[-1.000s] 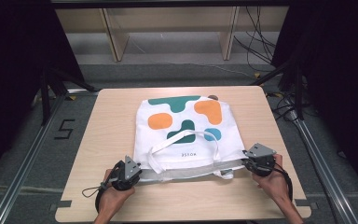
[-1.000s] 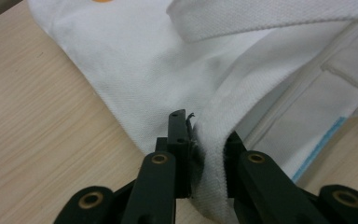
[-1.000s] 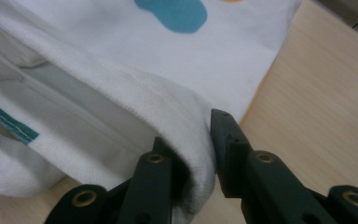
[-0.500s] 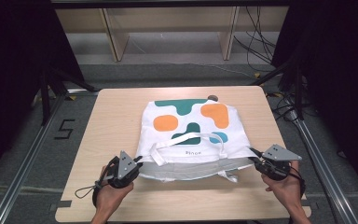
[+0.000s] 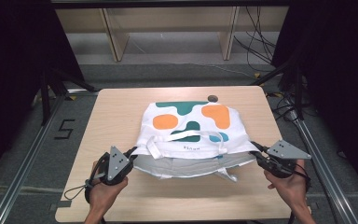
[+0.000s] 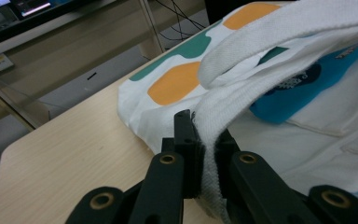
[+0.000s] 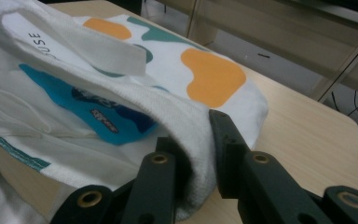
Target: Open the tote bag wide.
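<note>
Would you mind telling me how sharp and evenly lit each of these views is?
High view: even light on the pale wooden table, dark surroundings, white tote bag with orange and teal shapes fairly sharp. Left gripper view: left gripper and bag hem crisp, far shelves soft. Right gripper view: right gripper slightly soft, background blurred.

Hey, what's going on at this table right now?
A person holds a gripper in each hand, and both are working a white tote bag with orange and teal patches that lies on the wooden table. The left gripper is clamped on the bag's near left corner, the right gripper on its near right corner. Between them the bag's near edge is stretched out and held a little open.
</note>
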Tool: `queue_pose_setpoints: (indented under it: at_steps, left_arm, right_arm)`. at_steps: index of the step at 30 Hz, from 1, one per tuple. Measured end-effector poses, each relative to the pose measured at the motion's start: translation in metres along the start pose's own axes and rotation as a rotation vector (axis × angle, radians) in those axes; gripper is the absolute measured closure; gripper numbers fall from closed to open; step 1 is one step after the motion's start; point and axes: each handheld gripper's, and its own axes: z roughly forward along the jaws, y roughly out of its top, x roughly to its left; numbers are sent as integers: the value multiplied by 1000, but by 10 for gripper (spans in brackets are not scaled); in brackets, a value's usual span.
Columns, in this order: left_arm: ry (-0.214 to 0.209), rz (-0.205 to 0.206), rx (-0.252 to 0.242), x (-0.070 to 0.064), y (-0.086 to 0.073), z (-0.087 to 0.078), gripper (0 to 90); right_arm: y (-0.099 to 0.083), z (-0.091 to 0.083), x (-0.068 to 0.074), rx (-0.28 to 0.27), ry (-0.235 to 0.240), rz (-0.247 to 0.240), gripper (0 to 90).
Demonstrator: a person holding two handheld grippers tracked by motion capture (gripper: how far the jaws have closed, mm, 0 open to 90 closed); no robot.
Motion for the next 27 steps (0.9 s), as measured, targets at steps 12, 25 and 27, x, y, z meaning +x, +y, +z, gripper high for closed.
queue_pose_setpoints:
  at_steps: [12, 25, 27]
  left_arm:
    - [28, -44, -127, 17, 45, -21, 862]
    - [55, -53, -333, 30, 106, -60, 866]
    - [57, -54, -355, 32, 110, -66, 866]
  right_arm:
    - [44, -24, -6, -85, -20, -38, 809]
    - [124, -63, -24, -244, -97, -130, 814]
    - [130, -68, -20, -260, -81, -111, 814]
